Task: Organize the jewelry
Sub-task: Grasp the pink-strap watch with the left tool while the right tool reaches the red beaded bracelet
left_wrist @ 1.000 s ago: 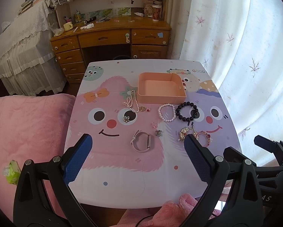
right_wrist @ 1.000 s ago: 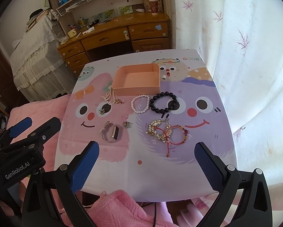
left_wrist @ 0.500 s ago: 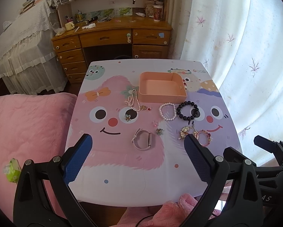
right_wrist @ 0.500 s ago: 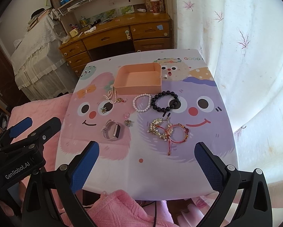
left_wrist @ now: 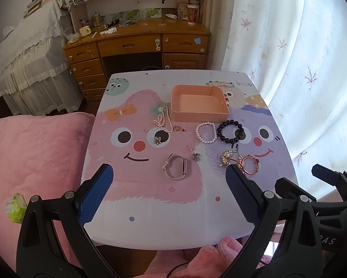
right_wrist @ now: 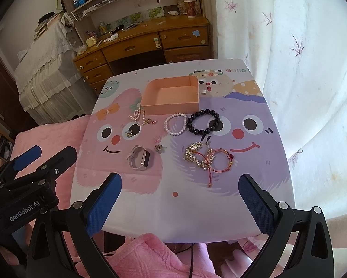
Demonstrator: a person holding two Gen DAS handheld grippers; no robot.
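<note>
Change since a second ago: both grippers sit a touch nearer the table (left_wrist: 150, 220), so the jewelry looks slightly larger; no piece has shifted and the box is as empty as before.
Landmark: the peach box (left_wrist: 197, 103) at the far middle of the table; every place below is told from it.
Jewelry: the pearl necklace (left_wrist: 164, 121) lies just beside the box's near-left corner; the white bead bracelet (left_wrist: 205, 132) and the dark bead bracelet (left_wrist: 231, 131) lie just in front of it; the watch (left_wrist: 176, 166) and the red bangle tangle (right_wrist: 211, 159) lie well in front, toward the grippers.
Step in hand: by my reading, the first pick is not yet begun.
How to do it well: take one piece at a time, nearest first; come straight down with a finger on each side of the band, and lift it clear over the box wall before letting go.
Left gripper (left_wrist: 168, 197): spread wide, holds nothing, touches nothing, above the near edge.
Right gripper (right_wrist: 178, 205): spread wide, empty, hovering in front of the bangle tangle.
</note>
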